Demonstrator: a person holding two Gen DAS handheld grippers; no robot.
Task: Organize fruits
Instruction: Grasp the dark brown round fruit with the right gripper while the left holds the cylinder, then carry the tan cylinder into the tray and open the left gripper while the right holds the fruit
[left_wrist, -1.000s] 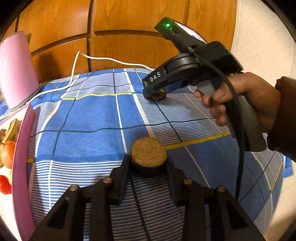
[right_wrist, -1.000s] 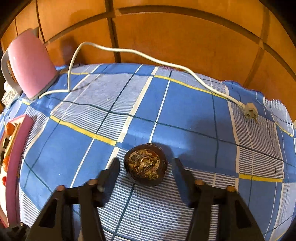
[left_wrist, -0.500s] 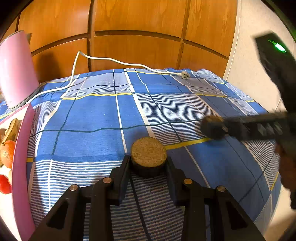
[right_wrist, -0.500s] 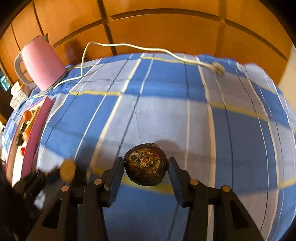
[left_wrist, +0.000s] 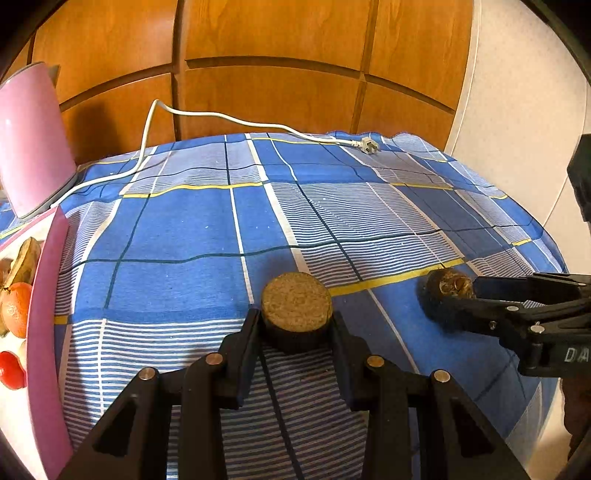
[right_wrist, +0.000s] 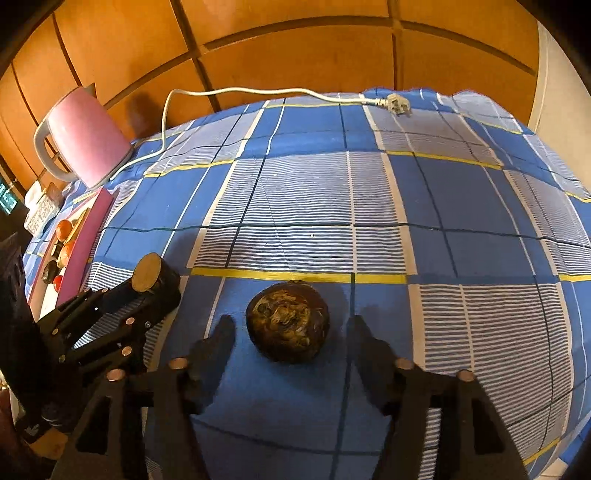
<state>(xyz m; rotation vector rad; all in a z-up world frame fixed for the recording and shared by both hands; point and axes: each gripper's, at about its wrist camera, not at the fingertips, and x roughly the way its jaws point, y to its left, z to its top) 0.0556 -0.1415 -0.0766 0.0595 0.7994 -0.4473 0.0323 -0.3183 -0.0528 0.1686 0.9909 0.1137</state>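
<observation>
Fruits in two places: several lie in the pink-rimmed tray (left_wrist: 44, 295) at the left edge of the blue checked tablecloth (left_wrist: 184, 229). Left gripper (left_wrist: 295, 328), jaws clamped on a dark fruit half with a flat tan cut face (left_wrist: 296, 307). Right gripper (right_wrist: 291, 332), jaws opening, a round dark fruit (right_wrist: 288, 326) resting between them on the cloth, untouched. Only "DA" is legible on its body.

Wide bare checked cloth (right_wrist: 369, 206) ahead — only cord (right_wrist: 258, 91) and plug (right_wrist: 398, 104) at far edge; pink kettle (right_wrist: 86, 138), pink tray (left_wrist: 46, 332) crowding the left.
</observation>
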